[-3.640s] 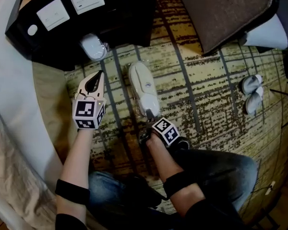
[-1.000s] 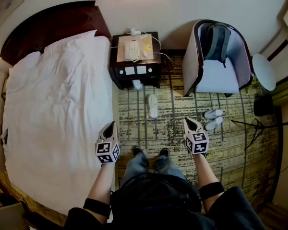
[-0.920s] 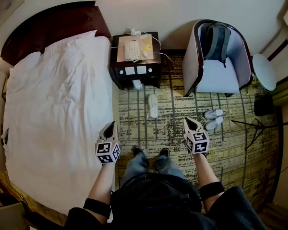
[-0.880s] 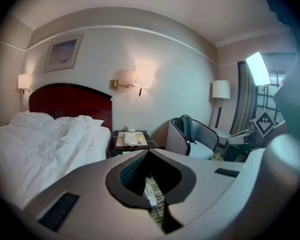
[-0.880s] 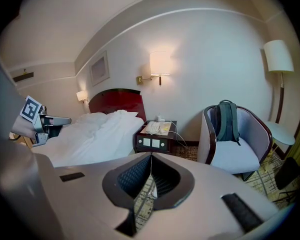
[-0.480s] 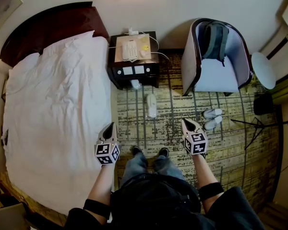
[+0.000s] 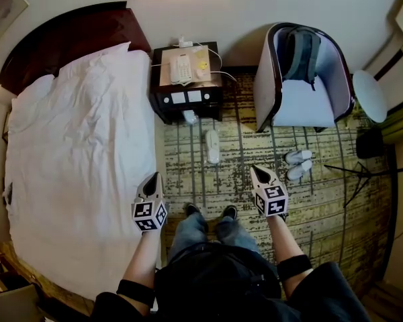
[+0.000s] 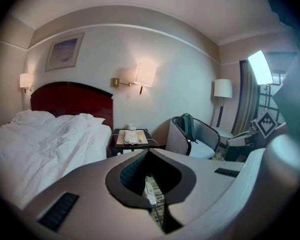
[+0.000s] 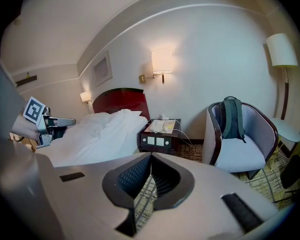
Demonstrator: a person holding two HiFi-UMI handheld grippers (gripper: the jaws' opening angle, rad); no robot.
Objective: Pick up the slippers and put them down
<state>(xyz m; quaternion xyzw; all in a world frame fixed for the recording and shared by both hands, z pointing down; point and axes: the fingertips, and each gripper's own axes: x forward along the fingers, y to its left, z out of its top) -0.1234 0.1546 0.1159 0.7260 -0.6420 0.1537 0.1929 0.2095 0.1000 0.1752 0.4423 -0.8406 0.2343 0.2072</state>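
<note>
Two empty tips pressed together, my left claw [image 7: 152,180] and right claw [image 7: 254,172] have risen from the crouch, leaving the white slipper [image 7: 212,146] on the carpet [image 7: 245,149] before the nightstand [image 7: 186,99], apparently set down.

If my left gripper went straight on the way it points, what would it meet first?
Likely the white slipper on the carpet, seen just past the tips of the shut left gripper; depth is unclear.
</note>
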